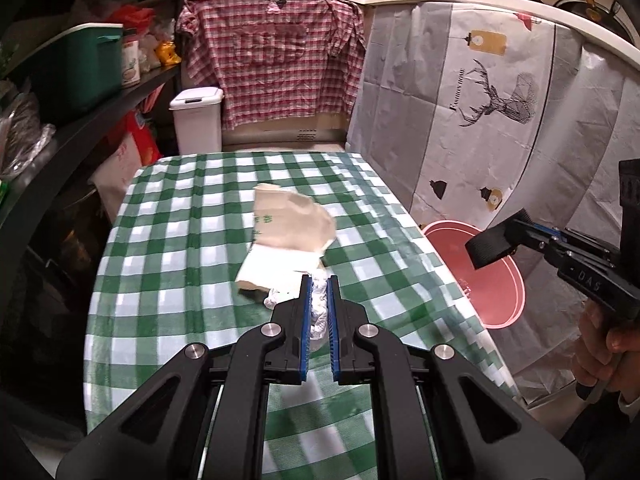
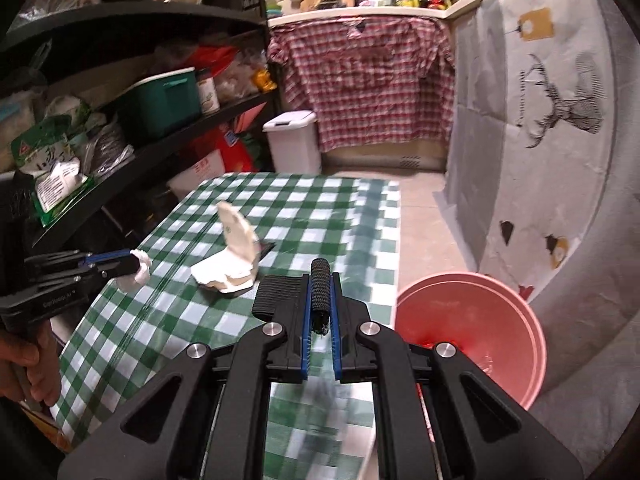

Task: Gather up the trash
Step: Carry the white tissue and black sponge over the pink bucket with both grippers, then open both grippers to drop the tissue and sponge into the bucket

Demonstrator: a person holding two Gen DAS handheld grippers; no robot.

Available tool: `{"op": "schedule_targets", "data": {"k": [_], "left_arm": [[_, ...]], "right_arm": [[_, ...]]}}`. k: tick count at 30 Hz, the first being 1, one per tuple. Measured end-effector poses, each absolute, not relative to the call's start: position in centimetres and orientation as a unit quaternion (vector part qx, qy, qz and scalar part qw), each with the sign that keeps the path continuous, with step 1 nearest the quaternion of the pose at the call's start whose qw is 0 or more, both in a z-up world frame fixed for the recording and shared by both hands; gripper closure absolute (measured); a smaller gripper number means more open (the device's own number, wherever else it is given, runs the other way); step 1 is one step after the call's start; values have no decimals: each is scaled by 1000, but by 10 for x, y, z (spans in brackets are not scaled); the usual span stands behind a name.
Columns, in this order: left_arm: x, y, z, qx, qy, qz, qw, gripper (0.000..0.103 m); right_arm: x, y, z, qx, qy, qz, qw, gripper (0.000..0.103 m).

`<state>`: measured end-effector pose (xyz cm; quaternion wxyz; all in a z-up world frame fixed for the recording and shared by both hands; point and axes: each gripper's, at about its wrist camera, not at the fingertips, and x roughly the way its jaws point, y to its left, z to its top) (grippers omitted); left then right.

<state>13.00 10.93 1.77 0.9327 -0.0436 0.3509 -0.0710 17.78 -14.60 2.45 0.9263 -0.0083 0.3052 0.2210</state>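
My left gripper (image 1: 319,280) is shut on a crumpled white tissue (image 1: 318,312) and holds it over the green checked table (image 1: 168,240). It also shows in the right wrist view (image 2: 134,266), with the tissue (image 2: 136,274) at its tip. My right gripper (image 2: 321,276) is shut on a black strap (image 2: 321,292), near the table's right edge; it shows in the left wrist view (image 1: 496,240) with the strap (image 1: 490,246) above the pink bin (image 1: 504,288). An opened beige carton (image 1: 286,240) lies mid-table, also in the right wrist view (image 2: 234,252).
The pink bin (image 2: 472,328) stands on the floor right of the table. A white lidded bin (image 2: 294,142) stands beyond the table. Black shelves (image 2: 140,148) with boxes run along the left. A deer-print sheet (image 2: 540,140) covers the right wall.
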Motion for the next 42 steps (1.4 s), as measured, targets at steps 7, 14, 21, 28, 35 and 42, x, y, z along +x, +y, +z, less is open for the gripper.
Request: {"op": "schedule_targets", "data": {"k": [7,14,21,28,35,42], "left_arm": [[139,83,20,-43,348,-84,933,95],[150,57,24,-48,343,-96,933,95],[164,15,25,-49,341,-125,931,95],[180,-18,24,-58,339,-149,927,95],[191,-55,17,-39,341,-170,924,95],[202,-88,12,-34,349,-190,917,95]], "right_arm": [[178,-170,29,-5,294,197,935,94],[180,-195,27,2,293,178,939,94],[188,-227,25,25,294,149,944,94],[198,-255,21,42,295,114,948,94],[206,-272,16,54,299,93,948,94],[222,-285,9,62,310,65,946,94]]}}
